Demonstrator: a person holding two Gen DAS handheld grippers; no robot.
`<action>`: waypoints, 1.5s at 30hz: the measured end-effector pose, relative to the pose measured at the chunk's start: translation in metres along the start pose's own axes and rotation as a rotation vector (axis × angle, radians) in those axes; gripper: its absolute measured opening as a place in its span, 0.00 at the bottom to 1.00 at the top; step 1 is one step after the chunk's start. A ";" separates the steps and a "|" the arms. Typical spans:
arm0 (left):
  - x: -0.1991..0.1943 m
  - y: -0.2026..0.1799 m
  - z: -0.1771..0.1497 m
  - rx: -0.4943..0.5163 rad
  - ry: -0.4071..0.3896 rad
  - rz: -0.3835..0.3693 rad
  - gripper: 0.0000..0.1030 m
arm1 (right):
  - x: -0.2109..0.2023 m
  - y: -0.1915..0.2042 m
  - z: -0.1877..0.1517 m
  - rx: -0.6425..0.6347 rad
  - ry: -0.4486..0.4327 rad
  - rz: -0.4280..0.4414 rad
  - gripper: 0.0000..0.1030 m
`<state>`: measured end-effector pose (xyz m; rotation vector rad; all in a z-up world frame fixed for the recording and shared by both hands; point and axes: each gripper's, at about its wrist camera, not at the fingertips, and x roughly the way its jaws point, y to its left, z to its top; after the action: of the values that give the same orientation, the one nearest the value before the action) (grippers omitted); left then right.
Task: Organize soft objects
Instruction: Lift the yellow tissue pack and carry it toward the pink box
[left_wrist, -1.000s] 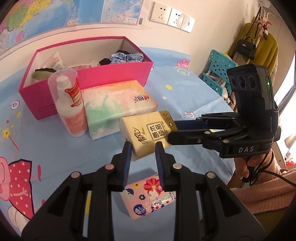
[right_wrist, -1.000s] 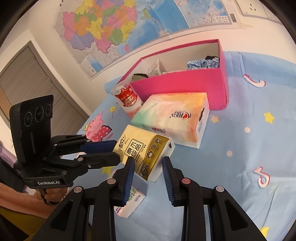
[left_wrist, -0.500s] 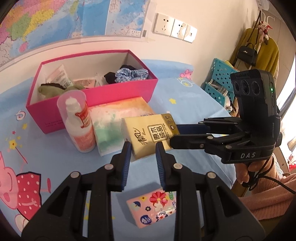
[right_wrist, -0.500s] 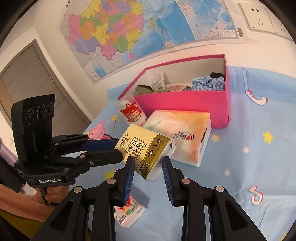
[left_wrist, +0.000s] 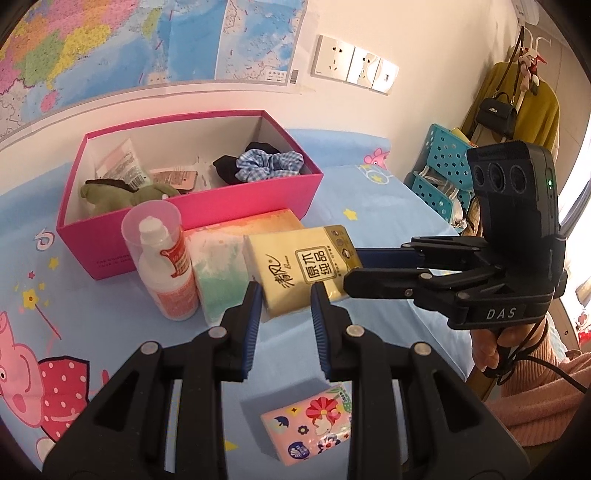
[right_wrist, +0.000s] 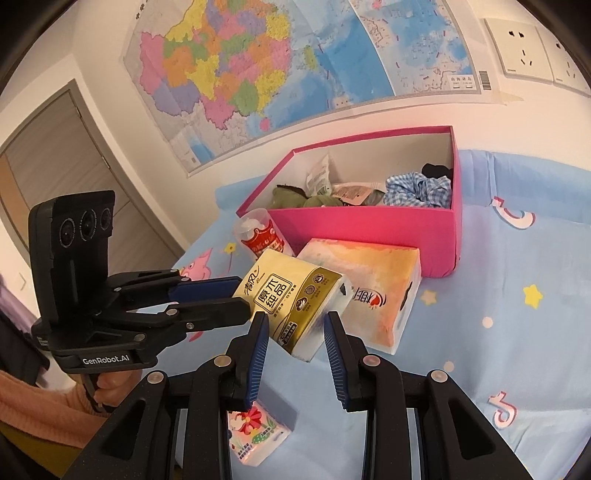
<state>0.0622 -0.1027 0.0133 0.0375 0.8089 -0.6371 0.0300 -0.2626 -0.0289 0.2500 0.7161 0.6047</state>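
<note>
A yellow tissue pack (left_wrist: 303, 269) (right_wrist: 295, 299) hangs in the air above the blue cloth, pinched between both grippers. My left gripper (left_wrist: 284, 299) (right_wrist: 236, 295) is shut on its left end. My right gripper (right_wrist: 295, 328) (left_wrist: 351, 269) is shut on its right end. Behind it lie a large pastel tissue pack (left_wrist: 225, 251) (right_wrist: 373, 280) and an open pink box (left_wrist: 192, 206) (right_wrist: 369, 229) holding a checked scrunchie (left_wrist: 269, 166), a green soft toy (left_wrist: 122, 192) and packets. A small floral tissue pack (left_wrist: 310, 428) (right_wrist: 255, 435) lies on the cloth below the grippers.
A white bottle under a clear cup (left_wrist: 162, 258) (right_wrist: 258, 236) stands left of the large pack, in front of the box. Teal baskets (left_wrist: 443, 173) and hanging clothes stand off the table's right side. A wall map and sockets are behind the box.
Both grippers have lifted the yellow pack higher above the cloth. The floral pack below looks farther away and more of the box's inside shows.
</note>
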 end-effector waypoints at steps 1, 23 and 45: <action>0.000 0.000 0.001 0.001 -0.001 0.001 0.27 | 0.000 0.000 0.001 -0.002 -0.002 -0.002 0.30; 0.005 0.013 0.020 -0.025 -0.025 0.001 0.27 | 0.001 -0.004 0.023 -0.036 -0.027 0.005 0.30; 0.010 0.023 0.038 -0.022 -0.038 0.025 0.27 | 0.004 -0.005 0.044 -0.062 -0.053 0.002 0.30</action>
<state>0.1052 -0.0992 0.0280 0.0152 0.7778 -0.6038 0.0648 -0.2645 -0.0008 0.2090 0.6449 0.6193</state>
